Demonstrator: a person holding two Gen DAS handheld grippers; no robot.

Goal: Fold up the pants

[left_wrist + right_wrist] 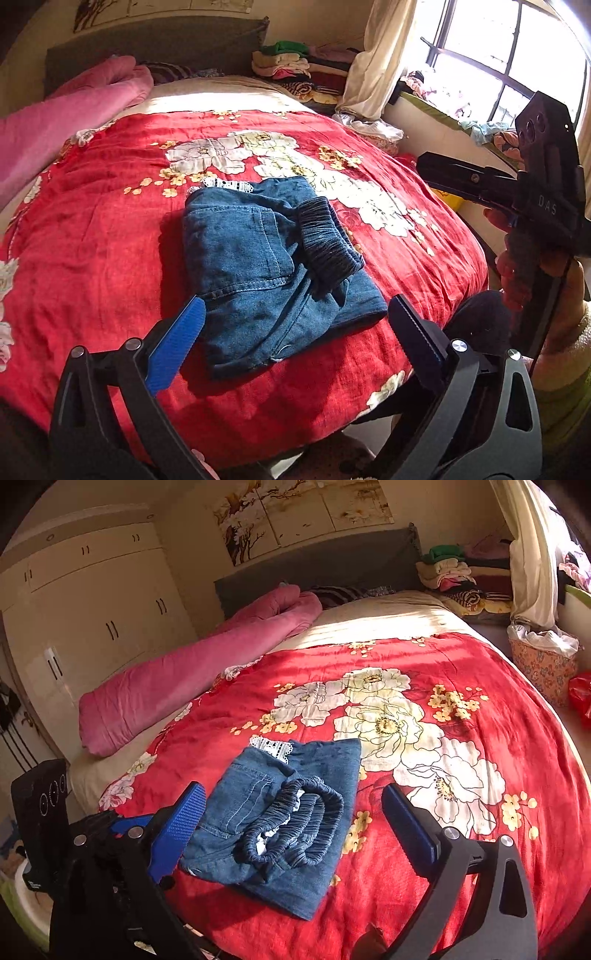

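lying folded into a compact blue denim block, the pants point(258, 258) near the front edge of the bed, on the red floral quilt point(110, 229), elastic waistband point(327, 242) bunched on top and a strip of white lace point(225, 183) peeking from the far edge.

holding nothing, the left hand-held gripper point(295, 332): jaws spread wide, hovering over the near edge of the pants, the blue ribbed pad point(177, 343) overlapping the near left corner in this view, contact not clear. likewise standing wide open and empty, the right hand-held gripper point(291, 834), framing the bundle without pressing on it.

judging the fold as essentially done and the step in hand as letting go and backing off. doing that well likely meaning lifting straight away, keeping the pads from dragging the top layer, since soft denim slides easily and the gathered waistband, springy and ridged, could uncurl or catch.

looking thick and plush, the rolled pink blanket point(192, 672) along the far side; stacked by the grey headboard, a pile of clothes point(461, 576).
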